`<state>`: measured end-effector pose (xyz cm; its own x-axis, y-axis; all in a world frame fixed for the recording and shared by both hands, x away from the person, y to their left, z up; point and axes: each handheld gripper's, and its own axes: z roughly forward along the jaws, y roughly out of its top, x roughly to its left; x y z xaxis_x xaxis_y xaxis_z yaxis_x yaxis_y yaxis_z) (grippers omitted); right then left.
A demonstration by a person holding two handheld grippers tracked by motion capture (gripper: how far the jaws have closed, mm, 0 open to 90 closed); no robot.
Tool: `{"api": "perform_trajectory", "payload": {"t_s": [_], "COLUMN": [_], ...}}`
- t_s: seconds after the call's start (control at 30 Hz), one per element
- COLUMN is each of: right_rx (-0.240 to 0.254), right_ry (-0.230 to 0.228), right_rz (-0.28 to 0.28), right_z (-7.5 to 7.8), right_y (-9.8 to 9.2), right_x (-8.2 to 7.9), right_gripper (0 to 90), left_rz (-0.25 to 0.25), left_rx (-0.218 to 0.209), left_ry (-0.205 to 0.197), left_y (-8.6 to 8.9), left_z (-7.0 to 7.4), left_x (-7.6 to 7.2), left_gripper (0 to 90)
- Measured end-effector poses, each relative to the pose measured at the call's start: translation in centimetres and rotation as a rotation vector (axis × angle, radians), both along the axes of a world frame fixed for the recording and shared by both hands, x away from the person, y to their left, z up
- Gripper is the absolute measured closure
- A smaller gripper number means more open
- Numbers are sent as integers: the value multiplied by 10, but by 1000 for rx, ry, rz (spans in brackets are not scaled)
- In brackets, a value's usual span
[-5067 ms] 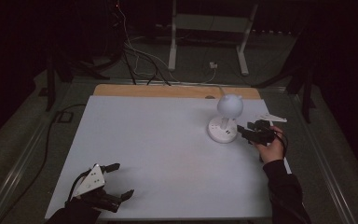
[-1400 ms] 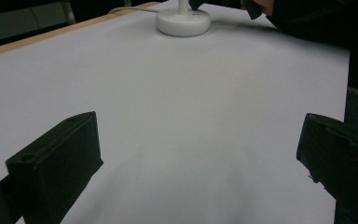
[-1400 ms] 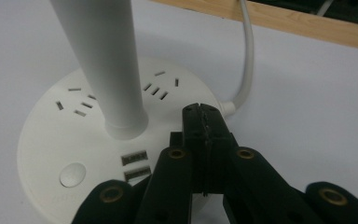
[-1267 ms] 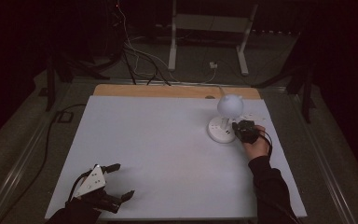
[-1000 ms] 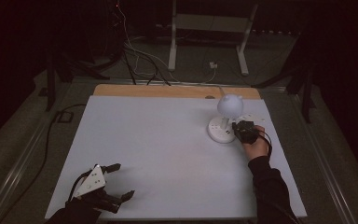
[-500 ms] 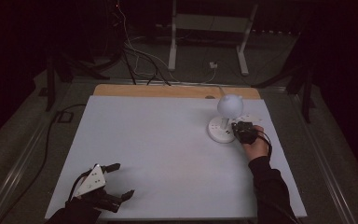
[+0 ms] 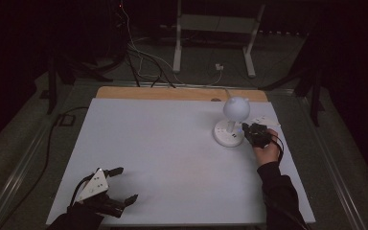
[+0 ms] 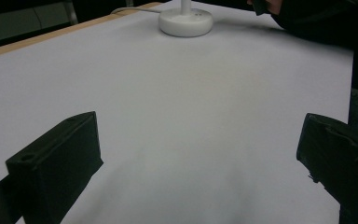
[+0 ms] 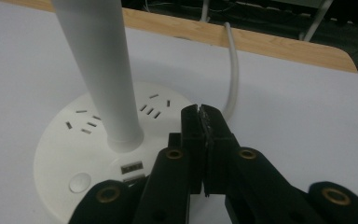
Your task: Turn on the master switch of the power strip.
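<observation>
White desk lamp (image 7: 232,122) with its socket base (image 9: 98,154) stands at the far right of the surface (image 7: 172,158), and my right tool (image 9: 203,116), jaws pressed together and empty, has moved in from beside the lamp to hang over the base's edge. I judge it is lined up to press the round button (image 9: 80,182); my left tool (image 7: 120,184) rests wide open at the near left corner.

Compared with five seconds ago, the right gripper (image 7: 250,132) now sits closer in against the round base (image 7: 227,135) of the white lamp (image 7: 235,109), where earlier it lay farther out to the right. Its jaws are pressed together over the base's edge, nothing between them.
</observation>
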<state>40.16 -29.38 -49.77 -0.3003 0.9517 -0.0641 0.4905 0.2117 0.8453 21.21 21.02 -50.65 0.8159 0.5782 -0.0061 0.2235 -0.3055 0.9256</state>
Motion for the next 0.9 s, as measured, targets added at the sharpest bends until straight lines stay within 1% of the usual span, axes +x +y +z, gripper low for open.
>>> {"api": "perform_trajectory", "payload": {"t_s": [0.1,0.13,0.17,0.23,0.27,0.33,0.37,0.4,0.43,0.47,0.5,0.57,0.6,0.63,0.7,0.73,0.77,0.8,0.83,0.87,0.9], "right_rx": [3,3,-6,4,4,4,12,17,17,22,12,15,38,38,62,62,74,78,78,80,80], "right_ry": [4,4,3,4,4,3,2,-8,-8,-5,1,9,14,14,27,27,35,35,35,42,36], "right_rz": [5,5,9,16,16,26,35,55,55,62,61,56,55,55,62,62,71,91,91,109,132], "right_z": [2,2,4,6,6,7,8,9,9,9,10,11,12,12,14,14,15,17,17,17,19], "right_y": [0,0,0,-1,-1,-2,-2,-3,-3,-4,-4,-5,-7,-7,-10,-10,-11,-10,-10,-10,-9], "right_x": [-2,-2,-3,-3,-3,-4,-5,-7,-7,-7,-9,-10,-12,-12,-15,-15,-16,-20,-20,-22,-26], "right_gripper": [849,849,814,742,742,630,576,490,490,438,366,356,357,357,310,310,291,212,212,182,149], "left_rz": [-1,-1,0,1,0,-1,0,0,0,-1,-1,-2,-1,-1,-1,-1,0,0,-1,-2,-3], "left_rx": [0,0,-2,1,1,-3,-3,-2,-1,0,-1,-1,1,1,-1,-2,-2,0,3,4,3], "left_ry": [-1,-1,-2,-2,-2,-3,-2,-2,-1,-1,-1,-1,-1,-1,0,0,1,2,2,2,1], "left_y": [0,0,0,0,0,0,0,0,0,0,0,0,0,0,0,0,0,0,0,-1,-1], "left_z": [0,0,0,0,0,0,0,0,0,0,0,0,0,0,0,0,0,0,0,0,0], "left_x": [0,0,0,0,0,0,0,0,0,0,0,0,0,0,0,0,0,0,0,0,0], "left_gripper": [2,3,3,2,2,2,2,3,3,3,2,2,3,2,3,3,2,2,2,3,3]}}
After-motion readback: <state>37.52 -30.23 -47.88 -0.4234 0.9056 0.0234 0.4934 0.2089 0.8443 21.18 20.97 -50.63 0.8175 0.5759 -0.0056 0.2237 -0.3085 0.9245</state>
